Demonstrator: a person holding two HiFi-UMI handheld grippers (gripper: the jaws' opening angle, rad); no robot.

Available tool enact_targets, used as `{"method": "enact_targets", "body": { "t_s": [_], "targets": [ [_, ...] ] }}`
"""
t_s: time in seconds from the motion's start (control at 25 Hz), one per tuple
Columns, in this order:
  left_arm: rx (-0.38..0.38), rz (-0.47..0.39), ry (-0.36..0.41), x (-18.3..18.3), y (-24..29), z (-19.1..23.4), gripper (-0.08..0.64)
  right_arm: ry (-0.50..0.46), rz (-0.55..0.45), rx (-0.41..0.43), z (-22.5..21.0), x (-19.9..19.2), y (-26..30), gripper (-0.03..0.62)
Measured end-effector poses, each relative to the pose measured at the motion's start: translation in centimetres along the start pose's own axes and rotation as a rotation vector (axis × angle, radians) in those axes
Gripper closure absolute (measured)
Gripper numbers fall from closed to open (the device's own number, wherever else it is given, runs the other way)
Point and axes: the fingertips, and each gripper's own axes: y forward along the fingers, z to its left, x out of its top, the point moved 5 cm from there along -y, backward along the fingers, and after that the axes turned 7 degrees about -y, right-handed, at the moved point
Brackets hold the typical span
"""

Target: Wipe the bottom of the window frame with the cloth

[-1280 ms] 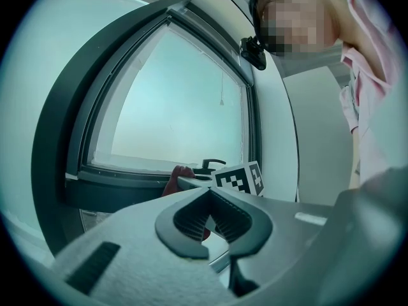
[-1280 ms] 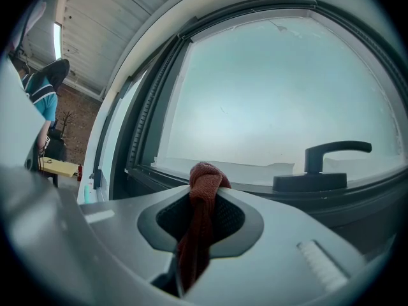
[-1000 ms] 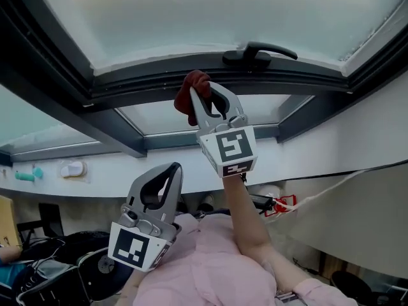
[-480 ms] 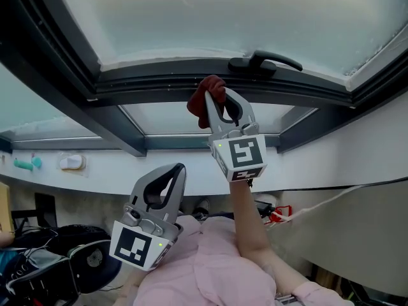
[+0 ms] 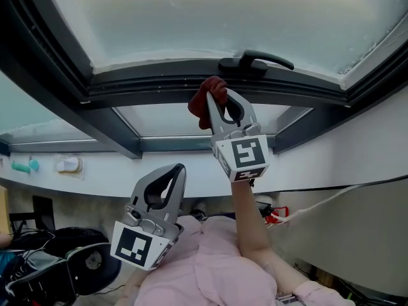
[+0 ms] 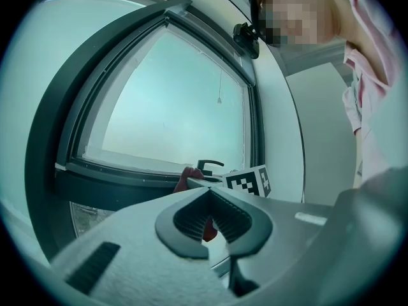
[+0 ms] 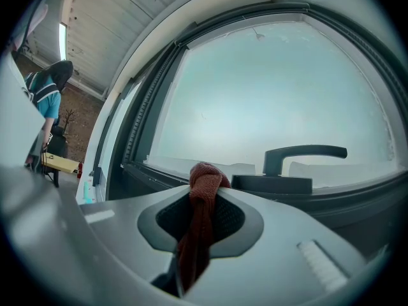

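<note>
The right gripper (image 5: 221, 95) is held high on a bare forearm (image 5: 246, 217) that rises almost straight up from the person's pink shirt (image 5: 210, 269). Its marker cube (image 5: 242, 155) faces the head camera. Its jaws point up and slightly left toward the dark bottom rail of the window frame (image 5: 159, 85).

The jaws are clamped together on a rust-red cloth (image 5: 205, 97). In the right gripper view, a knotted bunch of cloth bulges out past the tips and a narrow strip runs back down between the ribbed pads. The bunch sits at or just short of the rail, and no view shows whether it touches.

Just beyond the tips and a little to their right, the black window handle (image 5: 256, 60) lies level along the rail. The frosted glass pane (image 5: 210, 18) spreads above it.

The left gripper (image 5: 176, 169) hangs well below and to the left of the right one, close to the chest. Its jaws are tilted up and to the right, and its own marker cube (image 5: 136, 247) is turned toward the head camera. Its jaws are closed tip to tip and hold nothing. In the left gripper view, only a sliver of red from the far cloth shows through the diamond gap between its pads.

Below and to the right of the raised forearm, a white cable (image 5: 331, 195) runs along the wall to a small red fitting (image 5: 276, 214).
</note>
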Motion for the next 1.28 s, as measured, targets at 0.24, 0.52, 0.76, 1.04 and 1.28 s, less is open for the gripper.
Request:
{"method": "enact_targets", "body": {
  "t_s": [0.24,0.52,0.76,1.04,1.28],
  "targets": [
    [-0.001,-0.003,0.006,0.4,0.6,-0.2,0.558,0.006,0.006,-0.013,-0.8,-0.2,-0.5,0.531],
    [0.001,0.002,0.014,0.3,0.9,-0.7,0.560,0.018,0.006,-0.034,-2.1,-0.5,-1.3,0.531],
    [-0.003,0.005,0.002,-0.1,1.3,-1.3,0.558,0.026,0.006,-0.050,-3.2,-0.9,-1.9,0.531],
    [-0.003,0.007,0.003,-0.3,1.5,-2.0,0.560,0.026,0.015,-0.079,-4.7,-1.5,-2.9,0.531],
    [-0.011,0.020,0.009,-0.7,1.6,-2.5,0.558,0.039,0.018,-0.113,-5.9,-1.9,-3.7,0.531]
  ]
}}
